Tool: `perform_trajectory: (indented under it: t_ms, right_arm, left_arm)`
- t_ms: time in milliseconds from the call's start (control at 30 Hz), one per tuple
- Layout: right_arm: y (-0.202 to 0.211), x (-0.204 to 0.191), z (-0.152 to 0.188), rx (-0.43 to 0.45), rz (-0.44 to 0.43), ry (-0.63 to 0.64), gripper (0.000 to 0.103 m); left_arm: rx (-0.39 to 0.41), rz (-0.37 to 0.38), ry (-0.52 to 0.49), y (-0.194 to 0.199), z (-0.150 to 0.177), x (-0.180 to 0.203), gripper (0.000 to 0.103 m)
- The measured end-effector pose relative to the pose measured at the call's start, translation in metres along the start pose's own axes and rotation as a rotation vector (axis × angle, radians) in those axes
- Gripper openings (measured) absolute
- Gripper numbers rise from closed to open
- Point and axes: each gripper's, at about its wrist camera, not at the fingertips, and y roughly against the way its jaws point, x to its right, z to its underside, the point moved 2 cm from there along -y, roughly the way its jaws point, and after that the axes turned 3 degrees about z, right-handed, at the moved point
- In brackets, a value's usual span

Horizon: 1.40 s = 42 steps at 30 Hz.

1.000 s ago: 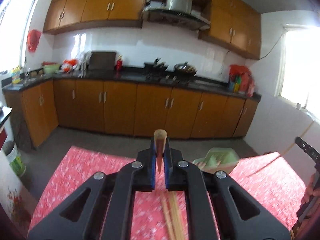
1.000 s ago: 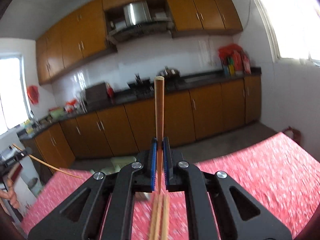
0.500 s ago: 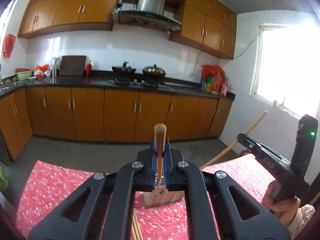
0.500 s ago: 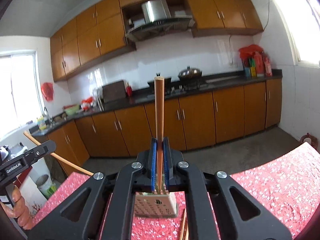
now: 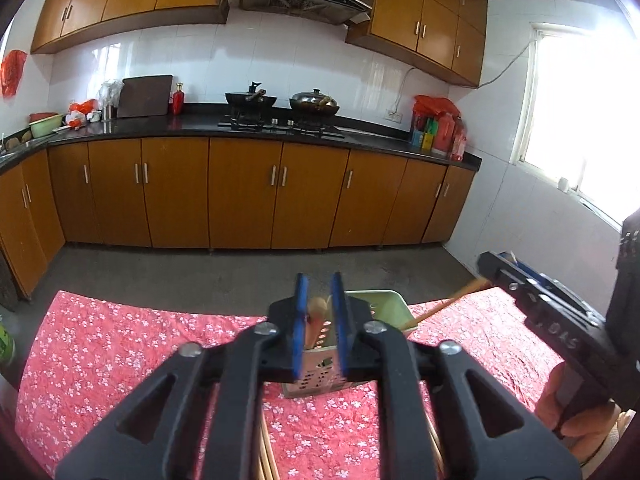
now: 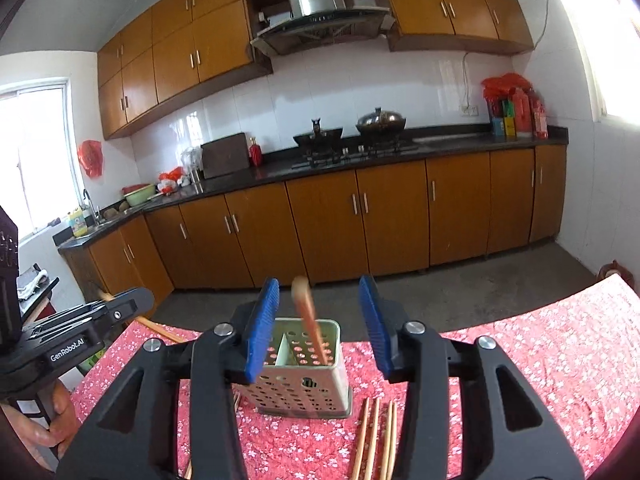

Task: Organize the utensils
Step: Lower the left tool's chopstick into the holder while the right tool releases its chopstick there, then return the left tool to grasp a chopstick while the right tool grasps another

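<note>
Right gripper (image 6: 318, 326) wide open; wooden chopstick (image 6: 308, 322) stands tilted in perforated metal utensil holder (image 6: 304, 376), frame centre. Left gripper (image 5: 318, 320) narrow, seemingly releasing another chopstick (image 5: 314, 322). Loose chopsticks (image 6: 376, 436) lower centre on bench.

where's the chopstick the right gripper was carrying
In the right wrist view, the chopstick stands tilted in the holder, between the open right gripper.

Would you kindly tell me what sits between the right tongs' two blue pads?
In the right wrist view, a chopstick stands free between the open right tongs, dropping into the perforated holder.
</note>
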Motion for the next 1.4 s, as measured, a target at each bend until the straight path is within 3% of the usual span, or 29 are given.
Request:
perform_trajectory:
  t_ms: [233, 300, 400, 433, 500, 567, 667, 833, 933, 1167, 1400]
  right_arm:
    - [0.034, 0.027, 0.005, 0.024, 0.038, -0.05, 0.046]
    - [0.039, 0.04, 0.016, 0.0, 0.066, -0.075, 0.046]
    - [0.034, 0.06, 0.049, -0.106, 0.118, -0.105, 0.046]
    - [0.03, 0.065, 0.063, -0.154, 0.124, -0.107, 0.045]
    - [0.015, 0.071, 0.101, -0.277, 0.123, -0.098, 0.026]
    - [0.003, 0.072, 0.137, -0.393, 0.107, -0.093, 0.018]
    - [-0.004, 0.068, 0.172, -0.48, 0.093, -0.081, 0.017]
    - [-0.009, 0.063, 0.196, -0.53, 0.095, -0.081, 0.016]
    - [-0.009, 0.06, 0.203, -0.534, 0.095, -0.068, 0.016]
    - [-0.014, 0.057, 0.203, -0.541, 0.118, -0.031, 0.016]
    - [-0.013, 0.067, 0.203, -0.528, 0.193, -0.021, 0.008]
  left_arm:
    - [0.092, -0.028, 0.029, 0.042, -0.003, -0.011, 0.038]
    - [0.117, -0.037, 0.051, 0.058, 0.001, -0.017, 0.04]
    - [0.122, -0.082, 0.075, 0.075, 0.016, -0.03, 0.04]
    - [0.103, -0.103, 0.079, 0.077, 0.027, -0.036, 0.04]
    - [0.05, -0.133, 0.076, 0.074, 0.048, -0.045, 0.04]
    - [-0.019, -0.156, 0.071, 0.066, 0.075, -0.056, 0.04]
    - [-0.131, -0.176, 0.079, 0.053, 0.117, -0.067, 0.039]
    - [-0.25, -0.168, 0.113, 0.04, 0.17, -0.078, 0.039]
    - [-0.283, -0.165, 0.121, 0.036, 0.187, -0.077, 0.039]
    - [-0.328, -0.154, 0.116, 0.027, 0.206, -0.074, 0.037]
    - [-0.369, -0.119, 0.114, 0.021, 0.216, -0.068, 0.029]
